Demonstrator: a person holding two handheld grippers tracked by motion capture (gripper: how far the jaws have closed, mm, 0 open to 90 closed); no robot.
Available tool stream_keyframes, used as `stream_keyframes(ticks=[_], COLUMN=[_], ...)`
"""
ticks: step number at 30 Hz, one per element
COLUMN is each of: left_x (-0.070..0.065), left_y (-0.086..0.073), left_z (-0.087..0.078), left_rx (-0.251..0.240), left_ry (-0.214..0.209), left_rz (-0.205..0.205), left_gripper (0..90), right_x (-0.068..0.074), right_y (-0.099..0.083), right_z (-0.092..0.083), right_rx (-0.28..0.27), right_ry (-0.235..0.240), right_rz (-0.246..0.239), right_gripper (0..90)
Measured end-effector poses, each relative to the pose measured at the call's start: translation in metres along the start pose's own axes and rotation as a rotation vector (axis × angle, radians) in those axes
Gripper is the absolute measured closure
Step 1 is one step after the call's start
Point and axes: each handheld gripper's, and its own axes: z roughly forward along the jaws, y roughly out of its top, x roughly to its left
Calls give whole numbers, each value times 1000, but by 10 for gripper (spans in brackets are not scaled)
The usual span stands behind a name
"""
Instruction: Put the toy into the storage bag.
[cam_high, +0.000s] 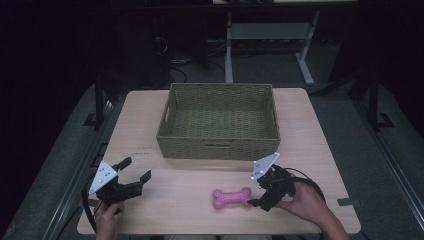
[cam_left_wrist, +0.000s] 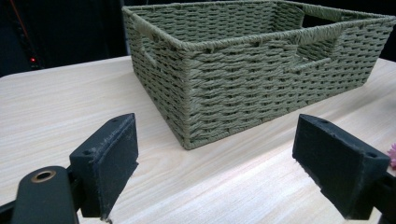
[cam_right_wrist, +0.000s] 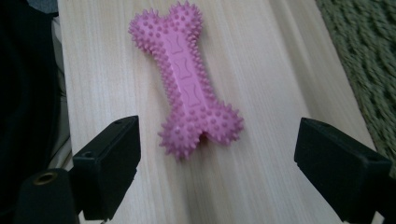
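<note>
— Reaching for the pink bone toy (cam_right_wrist: 187, 84) with our right gripper (cam_high: 261, 199): its fingers (cam_right_wrist: 109, 165) stand wide apart, holding nothing.

— Where does it lie?

— Just ahead of them on the surface (cam_high: 180, 200), long axis running away, near knob between the tips. Our left gripper (cam_high: 136, 174), also spread and empty, sits well apart. The basket (cam_high: 220, 120) borders one side; open room elsewhere.

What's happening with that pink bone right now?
Both tools open: left tool idle, right tool lined up on pink bone, not gripping. Bone flat on table. Nothing blocking.
</note>
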Motion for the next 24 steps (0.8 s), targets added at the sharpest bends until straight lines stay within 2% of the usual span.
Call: stream_keyframes(ticks=[3,6,10,13,17,24], left_x=[1,1,4,4,3,3], left_y=[0,0,0,0,0,0], left_z=[0,-1,-1,-2,0,0], left_rx=[-3,-3,-9,-9,-5,6], left_ry=[-1,7,3,3,2,9], left_rz=[-4,-2,-27,-25,-18,-8], left_gripper=[138,138,138,138,138,138], right_x=[1,2,2,4,9,8], right_y=[7,13,21,24,33,43], right_z=[7,12,19,22,30,37], right_rx=[27,53,74,84,124,142], right_ry=[27,30,57,62,60,83], right_rz=[-24,-44,-58,-69,-96,-115], right_gripper=[149,170,208,210,237,301])
